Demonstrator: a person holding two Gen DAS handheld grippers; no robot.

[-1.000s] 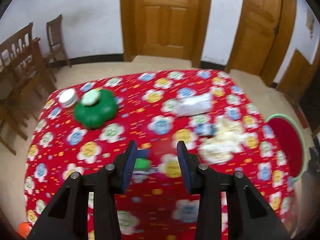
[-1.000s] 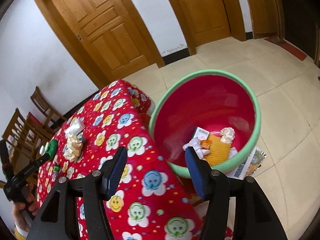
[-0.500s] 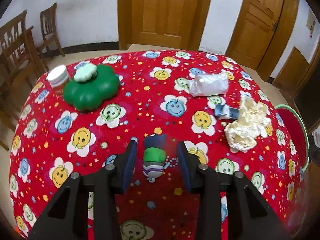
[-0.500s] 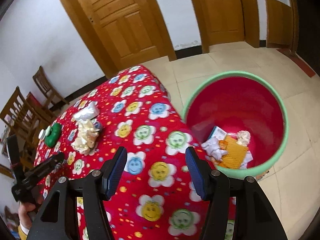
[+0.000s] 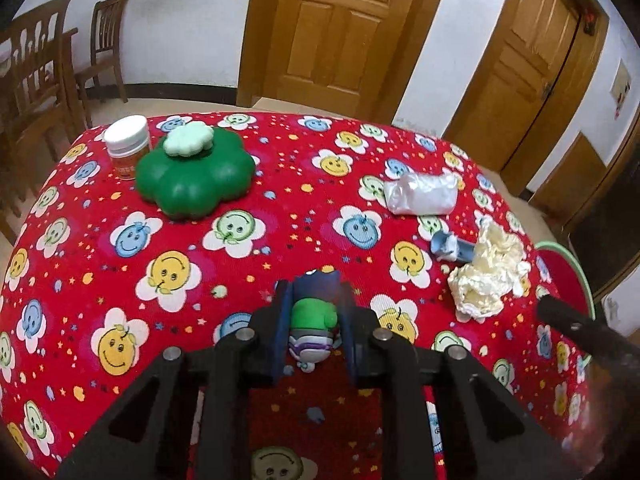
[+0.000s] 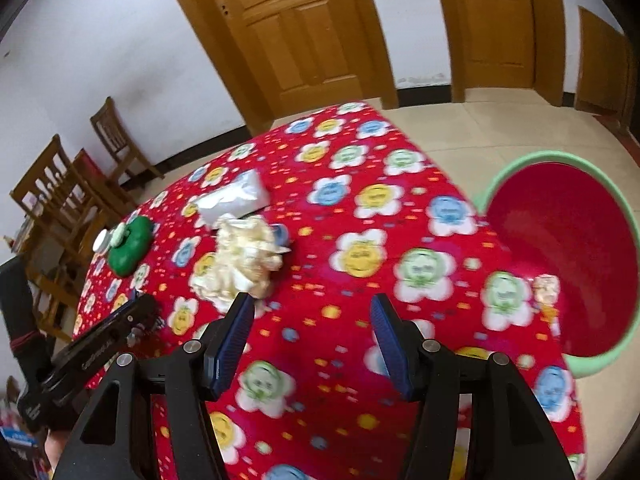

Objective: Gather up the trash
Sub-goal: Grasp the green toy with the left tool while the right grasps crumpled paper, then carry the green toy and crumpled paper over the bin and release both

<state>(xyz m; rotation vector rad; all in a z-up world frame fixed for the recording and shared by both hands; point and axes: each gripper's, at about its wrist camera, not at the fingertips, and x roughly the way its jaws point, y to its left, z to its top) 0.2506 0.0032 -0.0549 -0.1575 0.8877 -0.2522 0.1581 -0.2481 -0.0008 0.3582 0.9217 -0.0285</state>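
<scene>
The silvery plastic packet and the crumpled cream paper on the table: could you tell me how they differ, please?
The silvery plastic packet is smooth, compact and glossy; the crumpled cream paper is loose, ragged and matte. The packet lies alone; the paper touches a small blue wrapper. Both lie ungripped on the red tablecloth.

Bare cloth [image 6: 360, 208] separates crumpled paper [image 6: 240, 264] from the bin [image 6: 520, 168].

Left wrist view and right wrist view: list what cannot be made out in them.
- Green-and-purple wrapper, left wrist view: its sides are hidden by the left gripper fingers, and the print is too small.
- Red bin, right wrist view: the table edge hides most of its contents.
- Blue scrap: partly under the crumpled paper.
- Tablecloth, right wrist view: motion-blurred.
</scene>
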